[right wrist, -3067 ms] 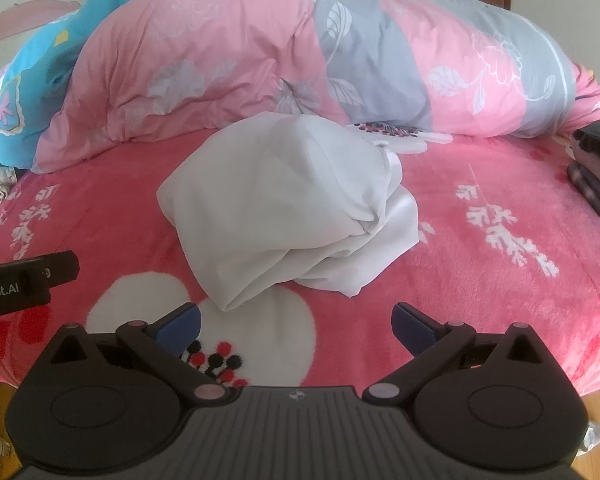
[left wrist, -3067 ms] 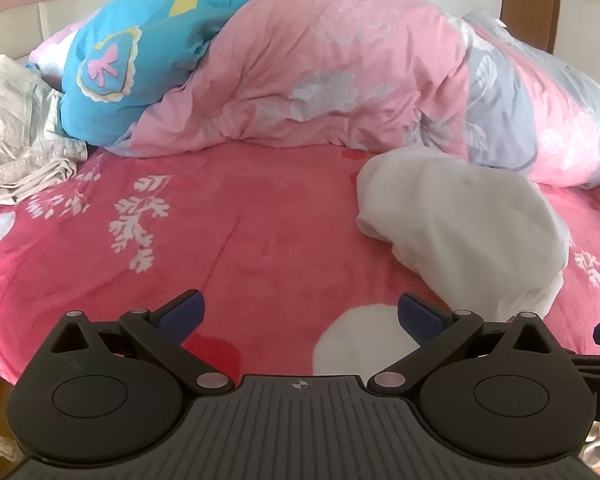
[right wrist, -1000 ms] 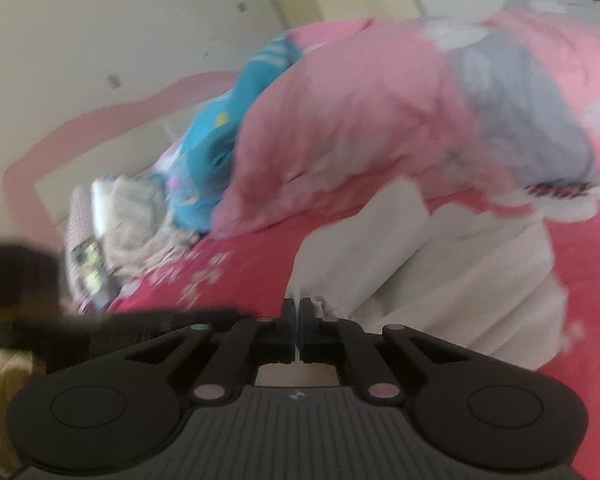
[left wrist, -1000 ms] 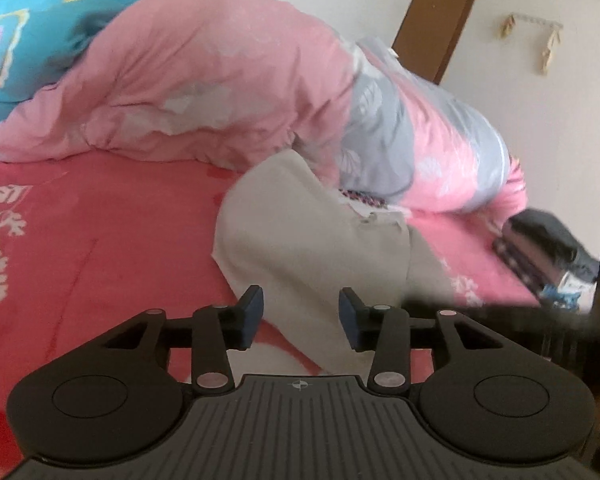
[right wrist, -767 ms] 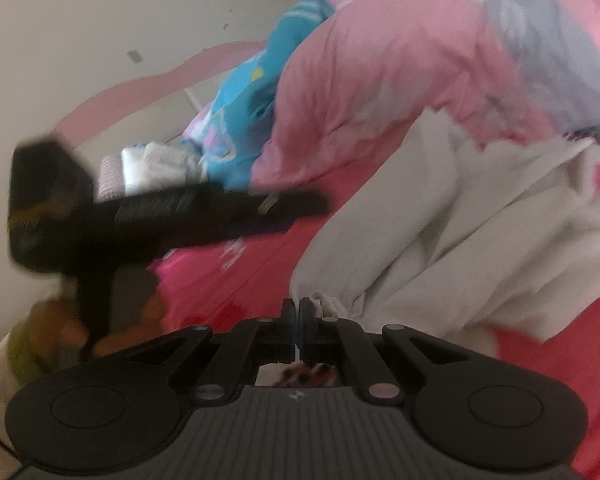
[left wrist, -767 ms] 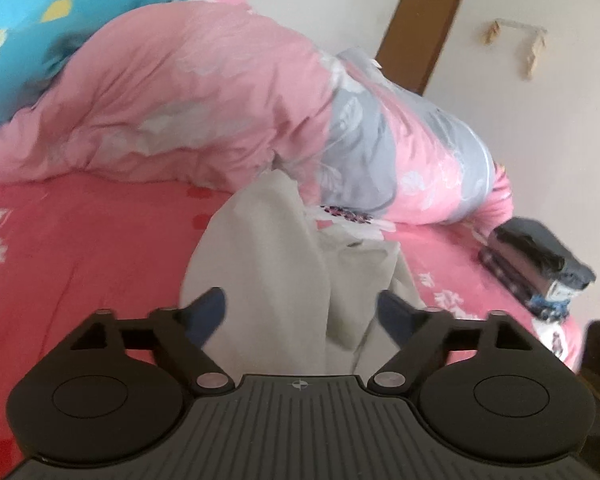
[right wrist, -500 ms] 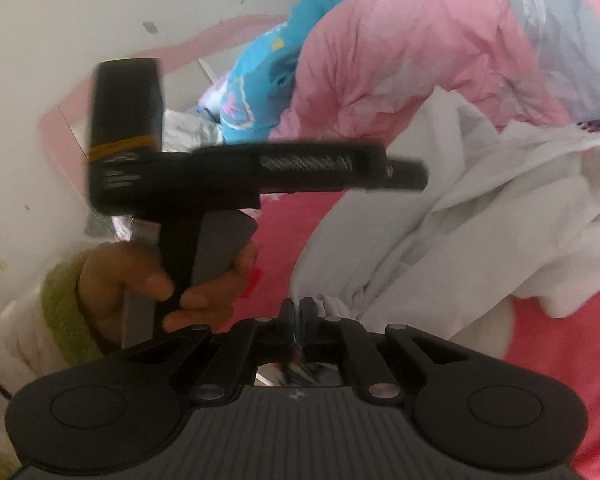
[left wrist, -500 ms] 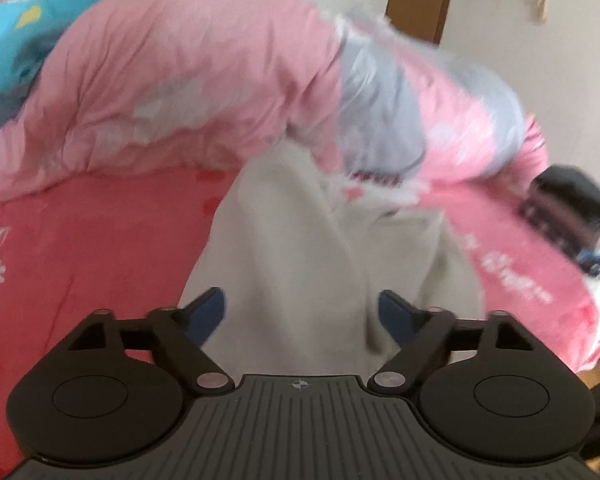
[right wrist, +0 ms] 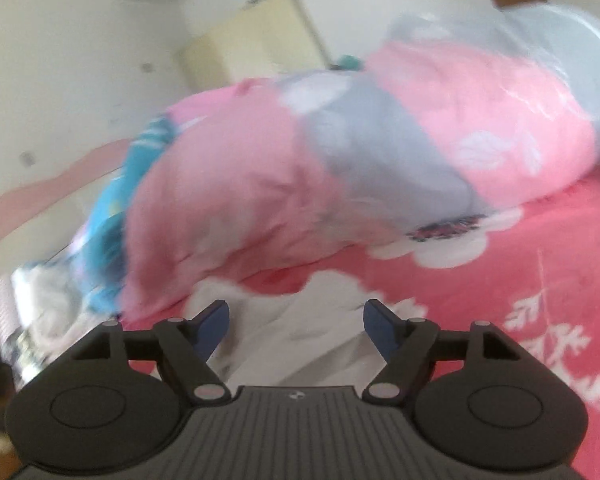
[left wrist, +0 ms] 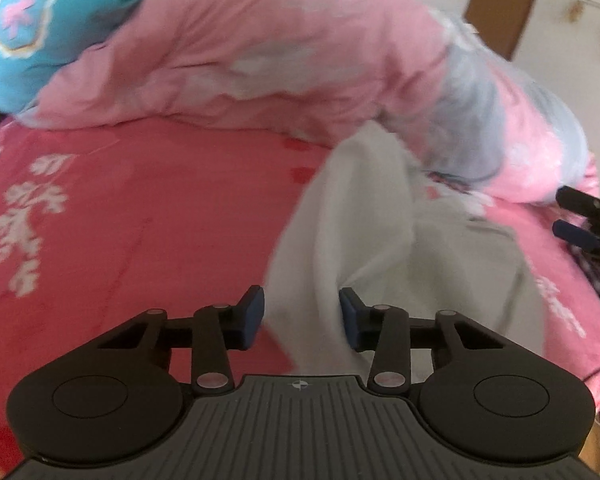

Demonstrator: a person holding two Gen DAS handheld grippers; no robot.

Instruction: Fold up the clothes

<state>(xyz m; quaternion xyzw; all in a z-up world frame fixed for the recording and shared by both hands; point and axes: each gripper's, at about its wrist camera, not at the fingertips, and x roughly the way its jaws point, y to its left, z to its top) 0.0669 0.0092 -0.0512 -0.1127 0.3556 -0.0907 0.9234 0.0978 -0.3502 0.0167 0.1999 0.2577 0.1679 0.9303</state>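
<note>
Right now my left gripper (left wrist: 301,314) hangs over the near part of the white garment (left wrist: 384,236), its jaws closing with a fold of the cloth between them; the blue pads (left wrist: 253,312) are near the fabric but I cannot see them pressing on it. The garment is a pale, off-white piece, soft and rumpled, lying on the red bedspread (left wrist: 140,216) with its white leaf prints. From the left wrist view it rises in a tall ridge running away from me toward the pink and grey quilt (left wrist: 300,60), with a deep crease down its middle and a flatter, greyer-looking flap spreading to the right. Its far end reaches up against the foot of the quilt. No collar, sleeve or button is clear enough to name, since the picture is blurred.

My right gripper (right wrist: 296,322) has its jaws opening and standing well apart, and nothing is pinched between them. Below and beyond them the same white garment (right wrist: 300,332) lies bunched in crumpled folds on the bedspread (right wrist: 540,248), near a large white flower print. In the left wrist view the right gripper's blue tip (left wrist: 574,234) shows at the far right edge, beyond the garment. A blue patterned cover (left wrist: 32,36) sits at the quilt's left end.
</note>
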